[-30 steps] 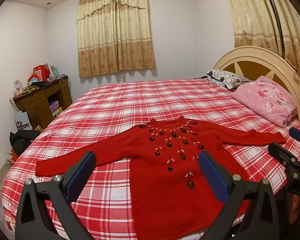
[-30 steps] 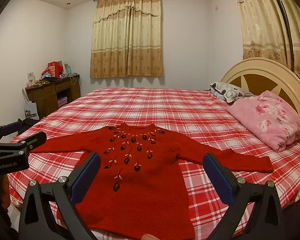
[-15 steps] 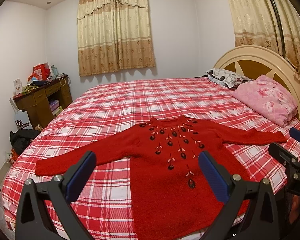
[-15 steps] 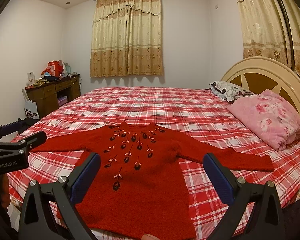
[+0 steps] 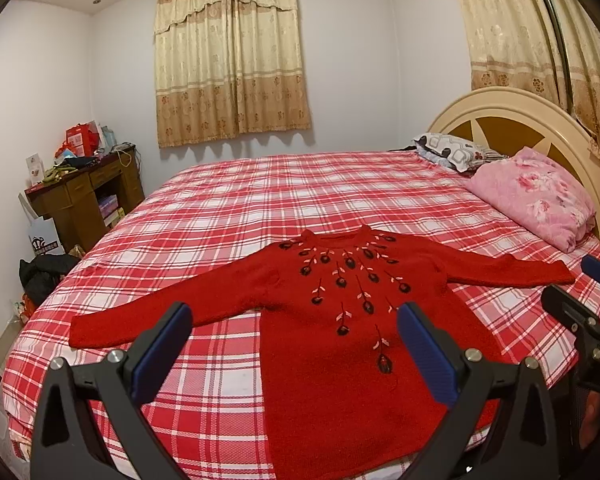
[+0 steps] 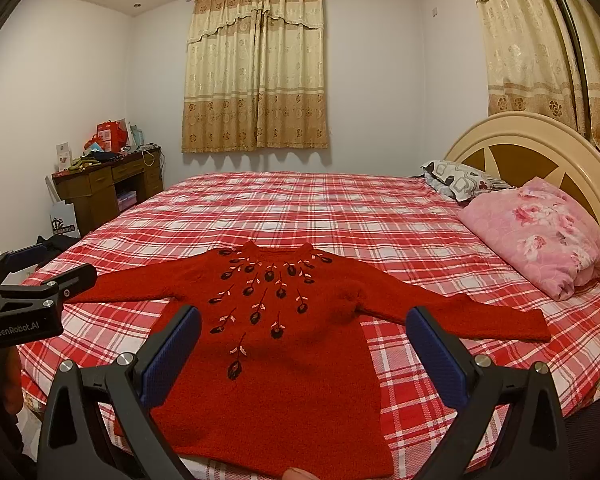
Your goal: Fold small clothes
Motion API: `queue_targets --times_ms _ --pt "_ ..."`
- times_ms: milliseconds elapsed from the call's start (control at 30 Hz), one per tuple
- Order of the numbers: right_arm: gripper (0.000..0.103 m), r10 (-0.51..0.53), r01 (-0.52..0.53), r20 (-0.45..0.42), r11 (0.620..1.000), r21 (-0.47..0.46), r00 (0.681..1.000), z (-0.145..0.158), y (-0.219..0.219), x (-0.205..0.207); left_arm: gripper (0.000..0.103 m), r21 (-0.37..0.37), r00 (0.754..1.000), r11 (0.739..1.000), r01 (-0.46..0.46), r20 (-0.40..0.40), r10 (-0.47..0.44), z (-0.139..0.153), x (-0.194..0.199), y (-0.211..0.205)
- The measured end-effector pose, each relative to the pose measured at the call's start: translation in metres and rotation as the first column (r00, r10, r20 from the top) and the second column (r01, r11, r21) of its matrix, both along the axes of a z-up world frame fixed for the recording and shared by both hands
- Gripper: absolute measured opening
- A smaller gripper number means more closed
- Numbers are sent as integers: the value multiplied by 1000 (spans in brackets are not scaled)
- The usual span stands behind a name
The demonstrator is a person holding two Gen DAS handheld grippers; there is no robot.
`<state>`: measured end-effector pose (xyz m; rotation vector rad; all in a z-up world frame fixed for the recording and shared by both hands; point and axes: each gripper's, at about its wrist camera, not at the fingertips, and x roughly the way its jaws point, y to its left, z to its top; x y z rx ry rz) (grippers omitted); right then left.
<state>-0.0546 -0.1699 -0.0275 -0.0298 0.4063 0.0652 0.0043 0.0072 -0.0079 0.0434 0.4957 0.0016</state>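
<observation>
Flat on the red plaid bedspread [image 5: 228,216] lies the red sweater [image 5: 340,360], face up, both sleeves spread out to the sides and its hem at the near edge of the bed. Just short of that hem hover both grippers, neither touching the knit. Seen against the sweater, the left gripper [image 5: 296,344] has its 2 blue-padded fingers [image 5: 162,350] spread wide and empty; the right gripper [image 6: 302,346] is likewise wide apart, holding nothing. Beyond the sweater's right sleeve, a pink floral pillow [image 6: 540,232] leans by the cream headboard [image 6: 532,136]
</observation>
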Motion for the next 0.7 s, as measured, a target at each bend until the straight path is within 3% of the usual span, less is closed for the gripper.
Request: queue_targets --times_ms 700 --pt "102 6 -6 -3 1000 2 1000 -3 1 -1 103 -5 1000 1000 -3 -8 3 0 1 3"
